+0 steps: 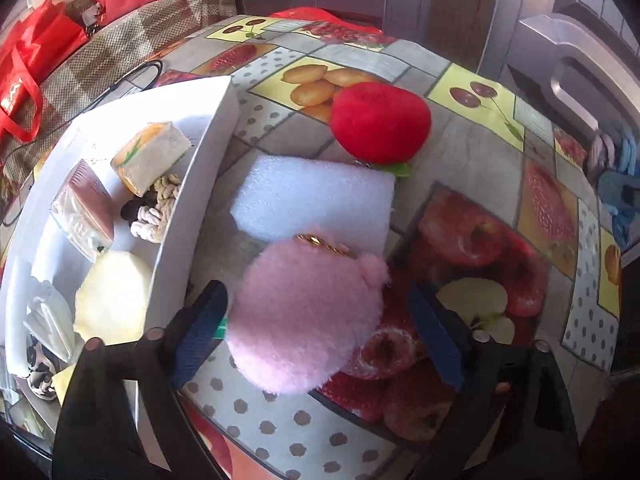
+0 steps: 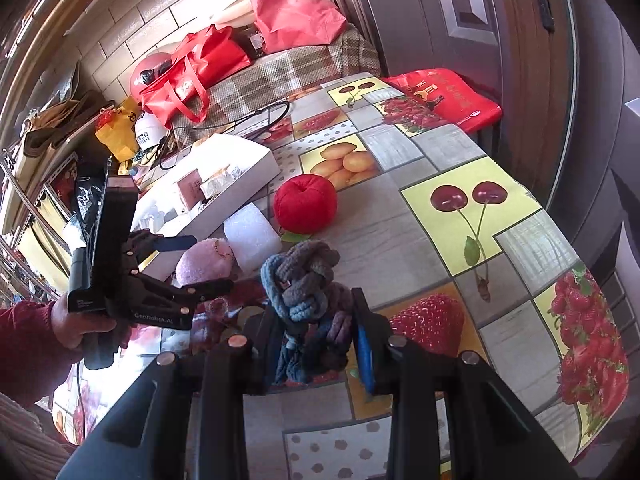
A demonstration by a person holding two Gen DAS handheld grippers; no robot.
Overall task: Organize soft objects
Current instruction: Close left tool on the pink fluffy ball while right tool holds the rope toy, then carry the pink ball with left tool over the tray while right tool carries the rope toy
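Note:
A fluffy pink plush [image 1: 304, 320] with a gold chain lies on the fruit-print tablecloth, and the right wrist view shows the same pink plush [image 2: 204, 260]. My left gripper [image 1: 320, 332] stands open around it; the left pad is at its edge and the right pad is clear of it. My right gripper [image 2: 318, 340] is shut on a knotted blue-grey rope toy [image 2: 304, 280], held just above the table. Behind the plush lie a white foam block [image 1: 312, 204] and a red plush apple [image 1: 380, 122]. A white box [image 1: 200, 160] to the left holds several soft items.
Inside the box are tissue packs [image 1: 84, 212], a cream knotted rope [image 1: 160, 208] and a pale yellow round sponge [image 1: 114, 296]. Red bags [image 2: 200, 68] sit on a checked bench behind the table. A black cable [image 2: 256, 116] lies near the box. The table's edge runs along the right.

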